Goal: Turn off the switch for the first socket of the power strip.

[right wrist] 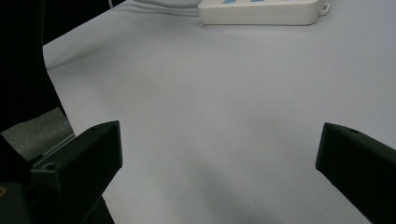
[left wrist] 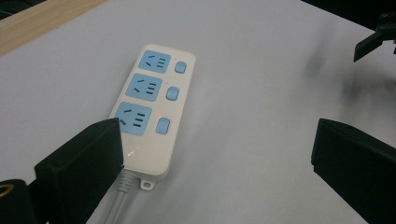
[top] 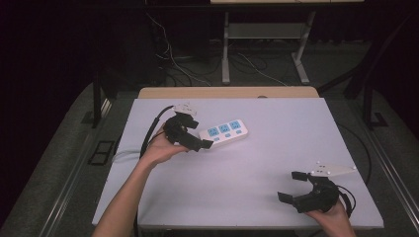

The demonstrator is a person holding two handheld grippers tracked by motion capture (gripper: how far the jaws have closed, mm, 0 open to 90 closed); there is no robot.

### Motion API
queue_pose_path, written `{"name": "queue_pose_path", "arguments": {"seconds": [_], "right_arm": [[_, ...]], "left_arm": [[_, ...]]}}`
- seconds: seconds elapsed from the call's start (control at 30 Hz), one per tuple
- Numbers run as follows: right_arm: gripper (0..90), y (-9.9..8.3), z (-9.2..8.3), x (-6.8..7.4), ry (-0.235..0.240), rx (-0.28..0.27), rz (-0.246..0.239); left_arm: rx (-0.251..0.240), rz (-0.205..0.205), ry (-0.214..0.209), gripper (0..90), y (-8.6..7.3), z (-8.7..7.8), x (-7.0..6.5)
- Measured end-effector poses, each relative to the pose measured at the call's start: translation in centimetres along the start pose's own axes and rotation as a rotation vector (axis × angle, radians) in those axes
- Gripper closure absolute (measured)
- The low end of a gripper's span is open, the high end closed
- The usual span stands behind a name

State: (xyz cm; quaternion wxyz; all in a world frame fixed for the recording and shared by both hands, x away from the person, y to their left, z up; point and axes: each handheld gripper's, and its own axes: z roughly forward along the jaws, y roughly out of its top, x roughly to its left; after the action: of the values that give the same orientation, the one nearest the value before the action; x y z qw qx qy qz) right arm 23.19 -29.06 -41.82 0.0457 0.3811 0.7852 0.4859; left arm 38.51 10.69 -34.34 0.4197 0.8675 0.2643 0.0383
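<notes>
White power strip (top: 224,132) on table (top: 276,128), left gripper (top: 201,133) jaws apart beside its near end, right gripper (top: 290,185) open, well apart

Bare table (top: 276,148) right of the power strip (top: 225,131) — open passage — strip the lone obstacle.

White table top (top: 276,148), wooden far edge, white power strip (top: 225,131) lying flat, its cable (top: 121,155) trailing left

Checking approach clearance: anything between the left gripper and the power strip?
Nothing visible. The left gripper hangs open at the cable end of the power strip, one jaw already over that end's corner. In the left gripper view only bare table lies between the jaws and the strip. The right gripper is far off, near the table's front edge.
</notes>
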Motion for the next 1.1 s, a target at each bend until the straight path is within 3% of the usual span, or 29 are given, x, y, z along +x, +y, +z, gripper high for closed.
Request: {"name": "queue_pose_path", "arguments": {"seconds": [0.73, 1.1], "right_arm": [[0.2, 0.0, 0.0, 0.1, 0.004, 0.001, -0.009], [0.2, 0.0, 0.1, 0.3, 0.012, 0.010, -0.020]], "left_arm": [[0.101, 0.024, 0.002, 8.4, 3.1, 1.6, 2.0], [0.111, 0.008, 0.019, 27.3, 3.4, 2.6, 3.4]]}}
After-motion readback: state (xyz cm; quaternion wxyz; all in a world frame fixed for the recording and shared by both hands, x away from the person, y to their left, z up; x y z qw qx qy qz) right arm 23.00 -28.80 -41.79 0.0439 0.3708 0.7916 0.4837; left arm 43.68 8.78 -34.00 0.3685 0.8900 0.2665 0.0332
